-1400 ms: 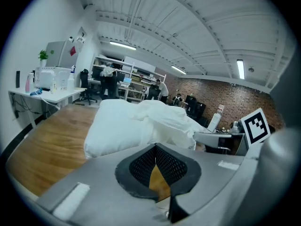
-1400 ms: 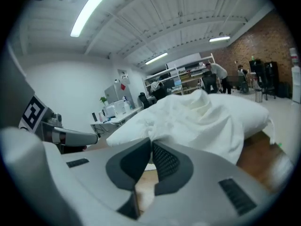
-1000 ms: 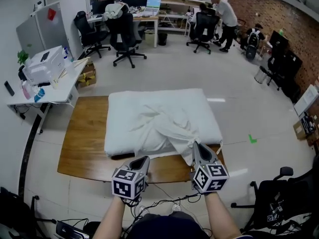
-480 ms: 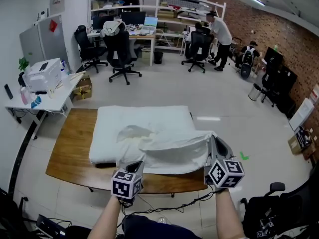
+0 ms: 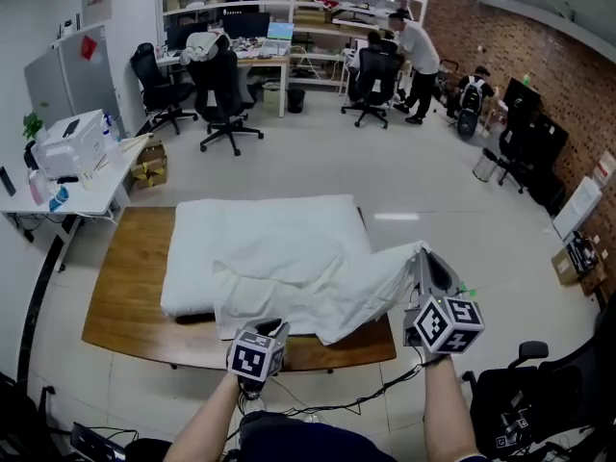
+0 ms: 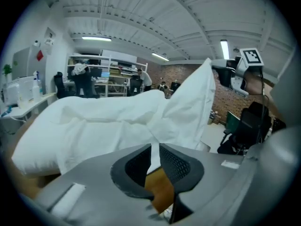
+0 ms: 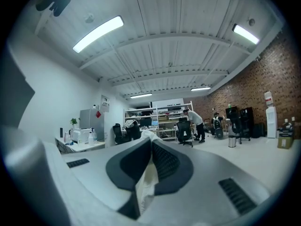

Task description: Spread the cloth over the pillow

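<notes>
The fingers of my left gripper (image 6: 155,149) have just been opening and are now standing slightly apart. A thin strip of the cloth (image 6: 117,126) is showing in the narrow gap, with the bare wood of the counter (image 6: 160,188) below it. The fingers of my right gripper (image 7: 150,142) are pinching a bunched corner of the cloth tight between them.

In the head view my left gripper (image 5: 270,331) is sitting low at the near edge of the counter (image 5: 125,287), lower than it was a second ago. My right gripper (image 5: 424,258) is holding its corner up in the air, out past the right side of the pillow (image 5: 260,229). A second ago it was down at the pillow's near edge.

The cloth (image 5: 308,287) was lying crumpled in a heap on the middle of the pillow then. Now it is stretching wide across the pillow's near half, its front edge hanging down onto the counter and its right end rising to my fingers. The far half of the pillow is lying uncovered.
</notes>
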{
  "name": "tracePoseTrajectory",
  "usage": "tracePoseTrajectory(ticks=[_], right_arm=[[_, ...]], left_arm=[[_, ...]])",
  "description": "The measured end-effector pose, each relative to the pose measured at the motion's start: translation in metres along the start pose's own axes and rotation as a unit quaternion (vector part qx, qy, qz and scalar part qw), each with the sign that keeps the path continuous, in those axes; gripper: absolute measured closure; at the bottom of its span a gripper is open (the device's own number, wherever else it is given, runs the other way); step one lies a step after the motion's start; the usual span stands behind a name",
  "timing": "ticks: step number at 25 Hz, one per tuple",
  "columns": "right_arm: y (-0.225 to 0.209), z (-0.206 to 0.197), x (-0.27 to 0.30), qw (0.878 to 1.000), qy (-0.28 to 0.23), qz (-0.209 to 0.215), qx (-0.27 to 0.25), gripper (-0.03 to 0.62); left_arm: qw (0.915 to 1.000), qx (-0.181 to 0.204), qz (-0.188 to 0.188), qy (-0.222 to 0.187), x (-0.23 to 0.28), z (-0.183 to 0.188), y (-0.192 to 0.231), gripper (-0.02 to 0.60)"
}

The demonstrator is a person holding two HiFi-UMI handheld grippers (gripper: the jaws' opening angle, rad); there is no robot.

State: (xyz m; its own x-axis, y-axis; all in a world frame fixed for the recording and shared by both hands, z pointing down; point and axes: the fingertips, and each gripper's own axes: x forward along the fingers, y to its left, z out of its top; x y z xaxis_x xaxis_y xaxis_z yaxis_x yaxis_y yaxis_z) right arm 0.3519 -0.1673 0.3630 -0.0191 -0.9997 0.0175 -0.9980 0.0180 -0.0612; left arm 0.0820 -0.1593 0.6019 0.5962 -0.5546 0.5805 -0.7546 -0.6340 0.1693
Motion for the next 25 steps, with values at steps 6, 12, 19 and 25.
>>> tracePoseTrajectory(ticks=[6,12,19,25], right_arm=[[0.001,0.013,0.004,1.0,-0.007,-0.012,-0.011,0.571],[-0.002,0.02,0.001,1.0,-0.005,-0.018,-0.018,0.571],[0.0,0.029,-0.005,1.0,-0.006,-0.011,-0.026,0.571],[0.003,0.033,-0.012,0.999,-0.013,0.003,-0.029,0.571]], left_arm=[[0.997,0.029,-0.071,0.009,0.041,-0.015,-0.063,0.351],[0.9949,0.043,-0.087,0.027,0.056,-0.031,-0.094,0.268],[0.9938,0.103,-0.022,-0.035,0.069,-0.021,-0.113,0.27],[0.994,0.086,0.029,-0.061,0.078,-0.002,-0.101,0.424]])
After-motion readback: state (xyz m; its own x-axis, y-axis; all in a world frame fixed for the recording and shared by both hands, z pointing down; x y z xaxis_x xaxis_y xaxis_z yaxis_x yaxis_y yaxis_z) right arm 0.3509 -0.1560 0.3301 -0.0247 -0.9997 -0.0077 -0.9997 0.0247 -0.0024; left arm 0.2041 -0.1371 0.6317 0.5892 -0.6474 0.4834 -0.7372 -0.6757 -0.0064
